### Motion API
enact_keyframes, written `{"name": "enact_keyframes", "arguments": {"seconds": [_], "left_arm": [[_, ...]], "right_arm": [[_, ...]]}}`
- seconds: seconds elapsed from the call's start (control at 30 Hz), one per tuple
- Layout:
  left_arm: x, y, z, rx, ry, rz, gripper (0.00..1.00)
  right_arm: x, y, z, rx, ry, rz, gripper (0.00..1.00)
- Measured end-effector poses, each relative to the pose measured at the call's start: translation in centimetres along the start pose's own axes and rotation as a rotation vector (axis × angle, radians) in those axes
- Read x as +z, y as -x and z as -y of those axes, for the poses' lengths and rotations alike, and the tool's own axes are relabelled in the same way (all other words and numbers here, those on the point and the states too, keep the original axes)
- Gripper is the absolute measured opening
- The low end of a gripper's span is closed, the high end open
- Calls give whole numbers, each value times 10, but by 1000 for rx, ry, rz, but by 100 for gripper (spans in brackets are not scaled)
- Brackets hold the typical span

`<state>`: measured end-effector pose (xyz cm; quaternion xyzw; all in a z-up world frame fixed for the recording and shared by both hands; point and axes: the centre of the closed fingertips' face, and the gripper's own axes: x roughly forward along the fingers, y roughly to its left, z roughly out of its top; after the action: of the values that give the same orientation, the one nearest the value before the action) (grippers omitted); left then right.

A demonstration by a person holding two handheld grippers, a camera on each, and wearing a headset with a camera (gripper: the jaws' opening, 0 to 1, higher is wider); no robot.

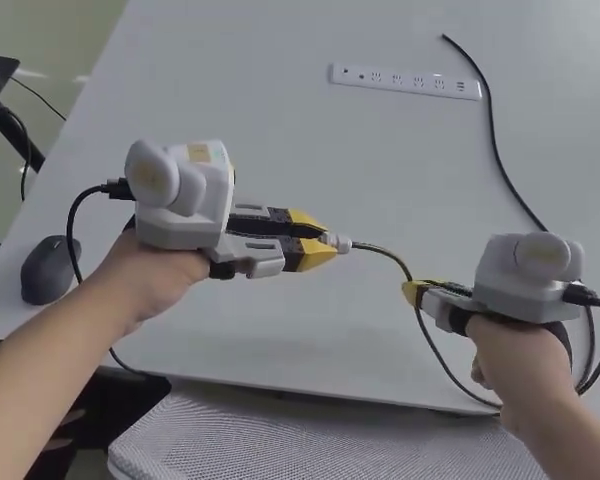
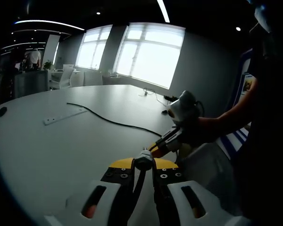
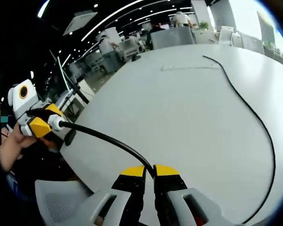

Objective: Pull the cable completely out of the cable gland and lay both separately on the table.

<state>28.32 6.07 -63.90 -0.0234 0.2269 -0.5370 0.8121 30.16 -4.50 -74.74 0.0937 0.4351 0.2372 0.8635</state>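
My left gripper (image 1: 325, 243) hovers above the near edge of the white table (image 1: 280, 130), shut on a small grey cable gland (image 1: 338, 243). A thin black cable (image 1: 385, 255) comes out of the gland and arcs right and down to my right gripper (image 1: 410, 290), which is shut on it. In the left gripper view the gland (image 2: 144, 160) sits pinched between the yellow tips of the left gripper (image 2: 142, 164). In the right gripper view the cable (image 3: 104, 137) runs from the right gripper (image 3: 150, 170) to the gland (image 3: 61, 125). The cable's free end loops below the right hand.
A white power strip (image 1: 405, 82) lies at the back of the table, with a black cord (image 1: 495, 130) running down the right side. A dark mouse (image 1: 48, 268) sits at the left edge. A mesh chair (image 1: 280, 440) stands below the front edge.
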Motion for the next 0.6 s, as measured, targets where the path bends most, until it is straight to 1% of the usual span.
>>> {"name": "enact_keyframes", "arguments": {"seconds": [0.17, 0.3, 0.37, 0.47, 0.53, 0.6], "left_arm": [[-1, 1, 1, -1, -1, -3, 14], [-2, 1, 2, -1, 2, -1, 14], [-1, 1, 2, 1, 4, 1, 14], [0, 2, 1, 2, 2, 3, 14], [0, 2, 0, 3, 0, 2, 14], [0, 2, -1, 8, -2, -2, 14]], "right_arm": [[-4, 0, 2, -1, -43, 2, 1], [-5, 2, -1, 2, -42, 6, 1], [-5, 3, -4, 12, -53, 9, 1], [-4, 5, -5, 23, -36, 20, 2], [-4, 5, -6, 30, -24, 19, 2], [-3, 5, -5, 27, -3, 25, 2]]}}
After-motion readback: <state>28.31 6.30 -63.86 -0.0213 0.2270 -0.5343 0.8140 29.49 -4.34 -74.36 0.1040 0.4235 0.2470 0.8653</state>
